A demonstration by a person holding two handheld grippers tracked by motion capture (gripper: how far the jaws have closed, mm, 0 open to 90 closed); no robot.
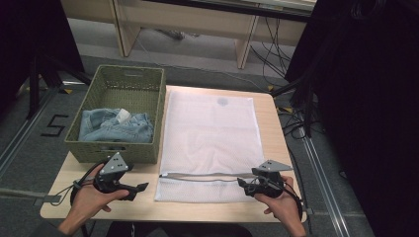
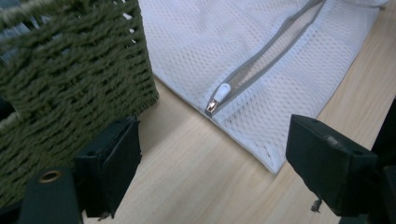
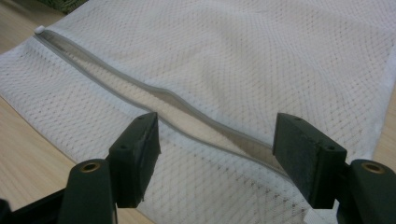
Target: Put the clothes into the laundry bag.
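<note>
Pale wooden worktop (image 1: 276,148), set in a dim room with grey floor, black drapes at either side and a light wooden bench beyond. Large white mesh laundry bag (image 1: 210,133), flat ahead of and between both tongs, its grey zip (image 1: 197,176) running across the near edge and standing open. Green woven rectangular basket (image 1: 118,116) ahead of the left tongs, touching the bag's edge, with crumpled blue denim garment (image 1: 116,126) inside. Left tongs (image 1: 141,187) spread wide and empty, hovering over bare wood just short of the bag's corner, small white zip pull (image 2: 219,95) straight ahead. Right tongs (image 3: 215,144) likewise wide apart and empty, poised over the zip's far end, one jaw either side of the opening. Step in hand, by the look of it: getting hold of the bag mouth for loading the denim. Next move probably calls for pinching the upper mesh lip beside the zip without catching the lower layer, then lifting.
</note>
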